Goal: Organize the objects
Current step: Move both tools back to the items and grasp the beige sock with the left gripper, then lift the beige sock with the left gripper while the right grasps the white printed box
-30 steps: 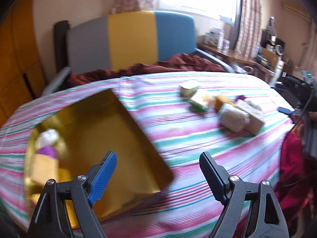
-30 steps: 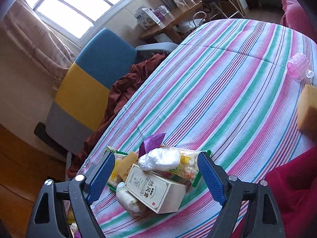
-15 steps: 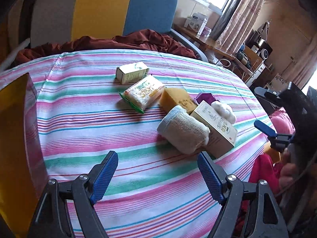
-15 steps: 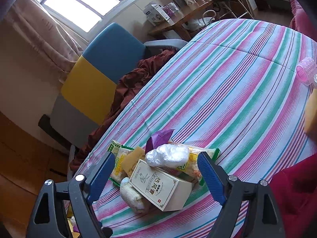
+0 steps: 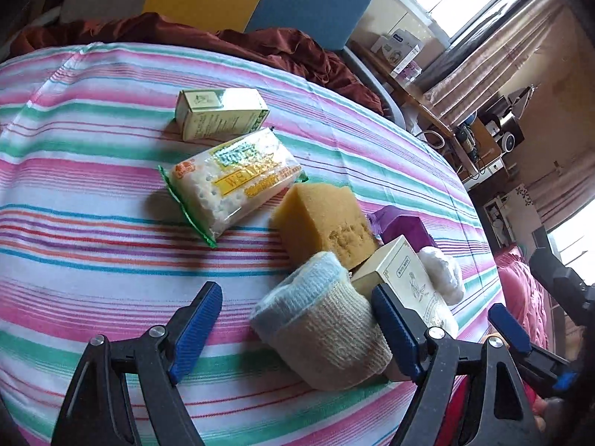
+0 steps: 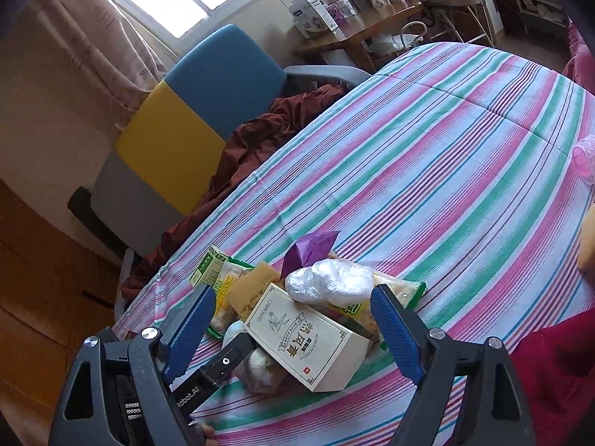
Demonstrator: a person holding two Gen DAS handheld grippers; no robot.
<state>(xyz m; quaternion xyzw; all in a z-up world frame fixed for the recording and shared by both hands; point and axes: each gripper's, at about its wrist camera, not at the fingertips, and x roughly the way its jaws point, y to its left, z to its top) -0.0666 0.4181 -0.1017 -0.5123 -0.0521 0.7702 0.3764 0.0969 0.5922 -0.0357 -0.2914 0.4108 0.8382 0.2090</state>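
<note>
Here the left tool, jaws closing, straddles the rolled sock; the right tool gapes wide.

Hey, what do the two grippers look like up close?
Both match. The left gripper and right gripper each have black plastic clamp arms with triangular cutouts, silver rivets, and ribbed blue pads on the fingers.
</note>
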